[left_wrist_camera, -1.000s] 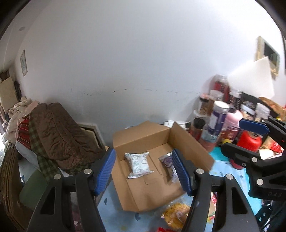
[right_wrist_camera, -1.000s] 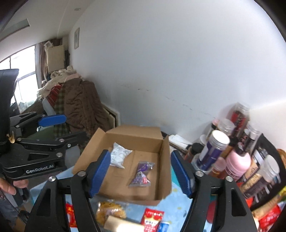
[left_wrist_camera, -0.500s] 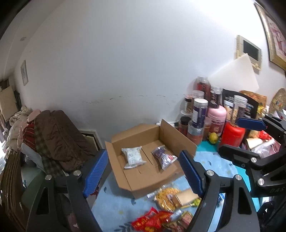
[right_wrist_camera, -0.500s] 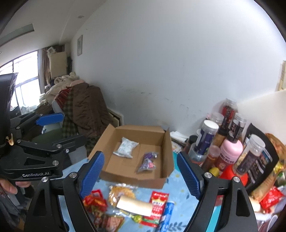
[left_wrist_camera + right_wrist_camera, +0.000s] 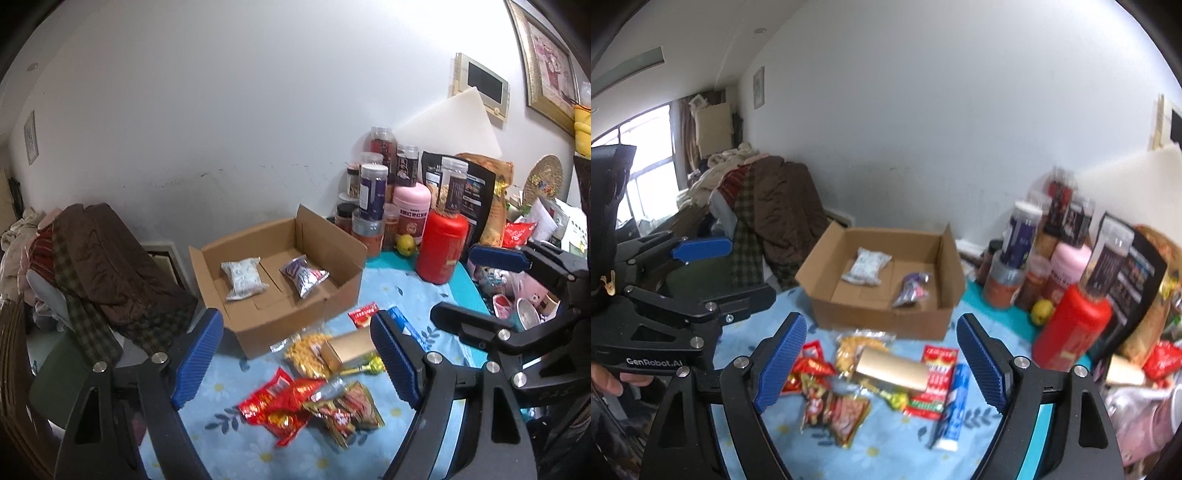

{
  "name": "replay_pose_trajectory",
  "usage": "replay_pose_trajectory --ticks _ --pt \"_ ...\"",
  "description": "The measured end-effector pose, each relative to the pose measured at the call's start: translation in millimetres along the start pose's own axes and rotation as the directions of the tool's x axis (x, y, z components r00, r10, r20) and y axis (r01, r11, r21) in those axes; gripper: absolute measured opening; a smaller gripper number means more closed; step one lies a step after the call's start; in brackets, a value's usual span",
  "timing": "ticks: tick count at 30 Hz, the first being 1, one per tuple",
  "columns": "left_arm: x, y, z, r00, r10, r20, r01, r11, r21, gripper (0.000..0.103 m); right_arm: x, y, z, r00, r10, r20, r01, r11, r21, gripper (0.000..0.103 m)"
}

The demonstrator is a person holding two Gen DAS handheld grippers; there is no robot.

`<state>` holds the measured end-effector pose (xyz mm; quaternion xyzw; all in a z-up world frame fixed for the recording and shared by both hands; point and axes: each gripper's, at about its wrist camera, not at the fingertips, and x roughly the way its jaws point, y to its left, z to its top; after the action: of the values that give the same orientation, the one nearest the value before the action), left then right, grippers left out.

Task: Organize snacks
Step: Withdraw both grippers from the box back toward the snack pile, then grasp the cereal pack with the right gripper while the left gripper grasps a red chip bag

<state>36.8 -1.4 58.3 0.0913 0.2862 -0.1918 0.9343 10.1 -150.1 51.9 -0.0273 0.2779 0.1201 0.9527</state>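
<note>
Left gripper (image 5: 297, 354) jaws apart, nothing between them, above the table's (image 5: 406, 295) near left part. Cardboard box (image 5: 343, 286) at the far left edge, open top, long axis running left-right; inside, white packet (image 5: 242, 277) left, purple packet (image 5: 303, 275) right, apart. Loose snack pile (image 5: 879, 376) in front of the box, under both grippers; gold box (image 5: 892, 371) lies crosswise, blue stick (image 5: 955, 406) points toward the cardboard box. Right gripper (image 5: 881, 363) jaws apart, empty. Jars (image 5: 373, 192) and red canister (image 5: 441, 247) at the far right.
</note>
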Motion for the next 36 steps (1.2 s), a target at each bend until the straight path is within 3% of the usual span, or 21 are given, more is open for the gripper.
replay_pose_trajectory --ticks 17,26,32,36 --pt "21.1 13.9 -67.4 0.992 0.011 -0.124 -0.019 0.998 -0.067 0.082 44.8 27.7 -68.4 0.985 0.089 -0.149 -0.080 0.995 0.063 0.085" --pt "42.8 36.7 -99.6 0.978 0.028 -0.206 -0.058 0.988 -0.142 0.082 80.9 36.6 -88.0 0.960 0.141 -0.241 -0.117 0.987 0.111 0.085" --pt "57.5 51.2 -118.9 0.968 0.027 -0.250 -0.075 0.980 -0.185 0.082 109.5 36.5 -98.3 0.941 0.146 -0.305 -0.107 0.984 0.140 0.099" --pt "68.9 56.6 -126.0 0.963 0.010 -0.271 -0.068 0.976 -0.207 0.082 130.0 35.5 -105.2 0.924 0.143 -0.354 -0.095 0.984 0.150 0.100"
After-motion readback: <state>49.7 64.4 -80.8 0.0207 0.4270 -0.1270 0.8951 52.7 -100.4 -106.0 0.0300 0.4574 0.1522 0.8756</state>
